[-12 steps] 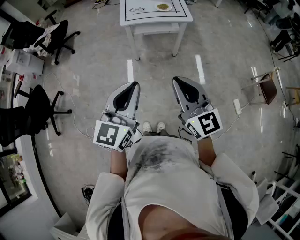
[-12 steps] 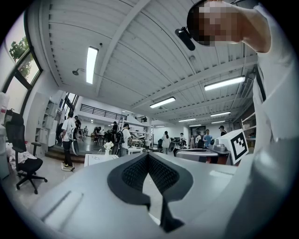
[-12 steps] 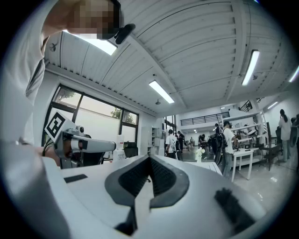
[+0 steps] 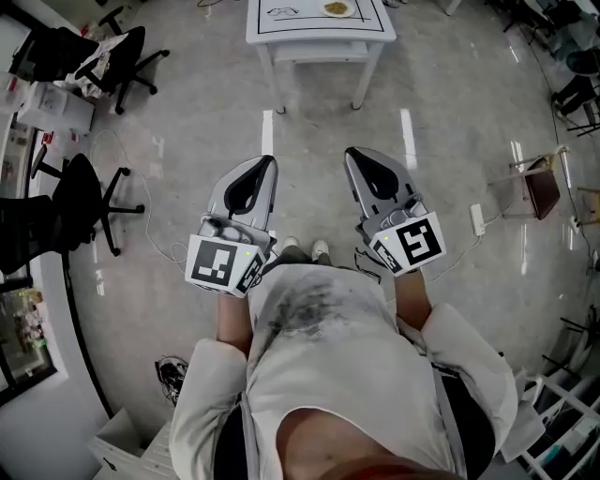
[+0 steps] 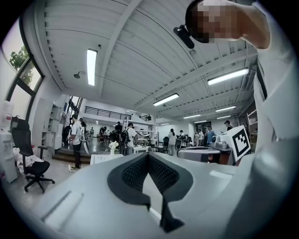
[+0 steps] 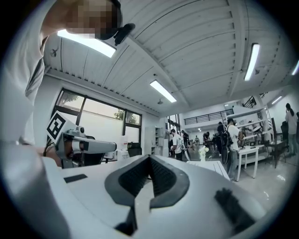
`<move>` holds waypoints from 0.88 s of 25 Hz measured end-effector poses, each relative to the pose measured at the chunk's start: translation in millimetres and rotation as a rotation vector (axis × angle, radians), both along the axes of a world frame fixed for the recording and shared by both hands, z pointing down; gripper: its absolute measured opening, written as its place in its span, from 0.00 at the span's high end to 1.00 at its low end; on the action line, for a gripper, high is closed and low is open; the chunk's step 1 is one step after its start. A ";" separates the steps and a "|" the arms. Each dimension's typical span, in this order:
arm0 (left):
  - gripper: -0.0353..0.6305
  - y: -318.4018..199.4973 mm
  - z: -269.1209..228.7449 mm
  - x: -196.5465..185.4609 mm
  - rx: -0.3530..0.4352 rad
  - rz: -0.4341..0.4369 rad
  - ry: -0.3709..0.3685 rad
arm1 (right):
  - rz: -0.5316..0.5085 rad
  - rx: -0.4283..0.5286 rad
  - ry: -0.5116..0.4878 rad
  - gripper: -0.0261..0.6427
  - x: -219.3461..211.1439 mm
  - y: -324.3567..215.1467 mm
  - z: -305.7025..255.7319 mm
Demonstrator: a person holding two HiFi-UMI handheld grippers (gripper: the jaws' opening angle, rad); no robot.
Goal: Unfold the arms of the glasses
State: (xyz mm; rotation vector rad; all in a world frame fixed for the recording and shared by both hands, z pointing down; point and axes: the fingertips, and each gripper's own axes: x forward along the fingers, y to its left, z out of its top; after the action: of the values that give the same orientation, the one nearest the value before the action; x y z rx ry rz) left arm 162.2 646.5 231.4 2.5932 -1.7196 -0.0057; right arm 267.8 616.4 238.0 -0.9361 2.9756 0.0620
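The glasses (image 4: 283,12) lie far ahead on a small white table (image 4: 319,36), too small to tell how their arms stand. Beside them sits a yellowish round thing (image 4: 337,9). I stand on the floor well short of the table. My left gripper (image 4: 269,161) and right gripper (image 4: 351,155) are held side by side at chest height, pointing forward, both shut with nothing between the jaws. In the left gripper view the shut jaws (image 5: 148,155) point over the room; the right gripper view shows its jaws (image 6: 149,158) the same way.
Black office chairs (image 4: 89,202) stand to the left and a brown chair (image 4: 539,183) to the right. A cable and power strip (image 4: 476,217) lie on the floor at right. Several people (image 5: 77,140) stand in the far room.
The head view has shifted slightly, so the table and chairs sit a little further right and up. Both grippers stay shut in nearly the same place.
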 end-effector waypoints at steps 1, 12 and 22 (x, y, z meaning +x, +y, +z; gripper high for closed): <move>0.93 -0.2 1.7 -0.3 -0.004 -0.005 -0.001 | -0.006 -0.004 -0.004 0.94 0.2 -1.5 1.1; 0.94 -46.1 9.7 -15.8 0.012 0.011 -0.024 | 0.000 -0.015 0.027 0.94 -18.4 -46.0 12.8; 0.93 -120.6 17.1 -53.2 -0.001 0.065 -0.028 | 0.008 -0.027 0.076 0.94 -70.2 -115.1 20.6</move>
State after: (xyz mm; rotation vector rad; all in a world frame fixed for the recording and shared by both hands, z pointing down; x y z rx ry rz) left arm 108.9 525.9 248.5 2.6595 -1.6430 0.0327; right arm 197.6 501.3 258.6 -0.9700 3.0502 0.0586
